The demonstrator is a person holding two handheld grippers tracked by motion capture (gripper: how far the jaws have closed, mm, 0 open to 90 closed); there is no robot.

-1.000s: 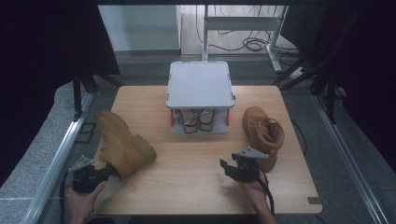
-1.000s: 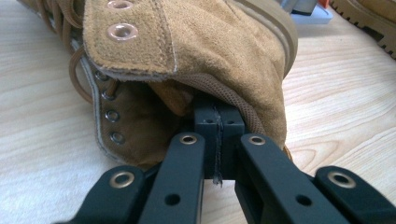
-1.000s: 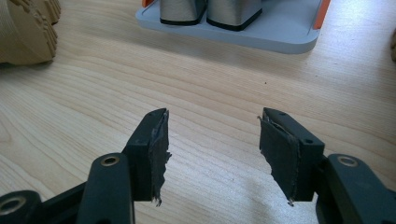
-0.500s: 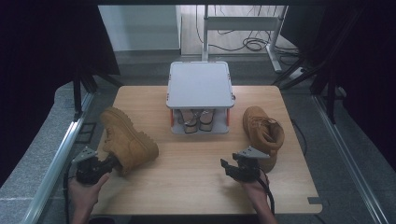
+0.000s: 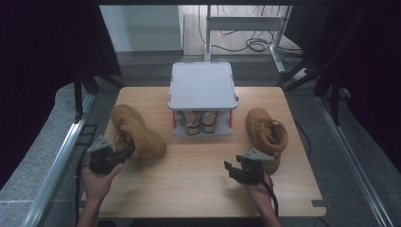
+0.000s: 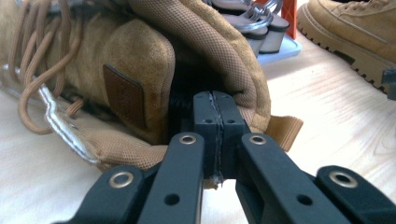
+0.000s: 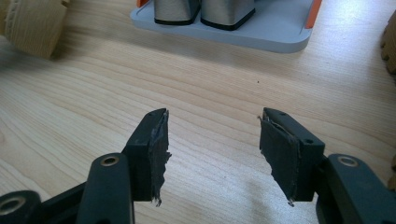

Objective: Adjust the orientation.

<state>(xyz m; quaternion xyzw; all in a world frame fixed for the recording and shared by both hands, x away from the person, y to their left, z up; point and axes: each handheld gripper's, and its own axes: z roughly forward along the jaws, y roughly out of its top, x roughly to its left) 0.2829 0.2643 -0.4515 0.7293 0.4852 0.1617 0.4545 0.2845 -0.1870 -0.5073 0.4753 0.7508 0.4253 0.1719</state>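
Dragged rightward, the left boot (image 5: 136,134) now lies on its side just ahead of the left gripper (image 5: 124,152), jaws clamped on its collar for hauling. Right gripper (image 5: 230,169) idles, jaws apart; right boot (image 5: 266,134) beside it.

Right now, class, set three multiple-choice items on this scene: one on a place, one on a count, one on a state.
1. Where is the rack?
A. table's far middle
B. near left corner
C. on the floor

2. How many tan boots are on the table?
A. one
B. two
C. four

3. How do the right gripper's jaws stand?
A. shut on a boot
B. shut on nothing
C. open

Key: 1 A, it stands between the left boot and the right boot; 2 B, one each side; 3 C, bare wood shows between them.
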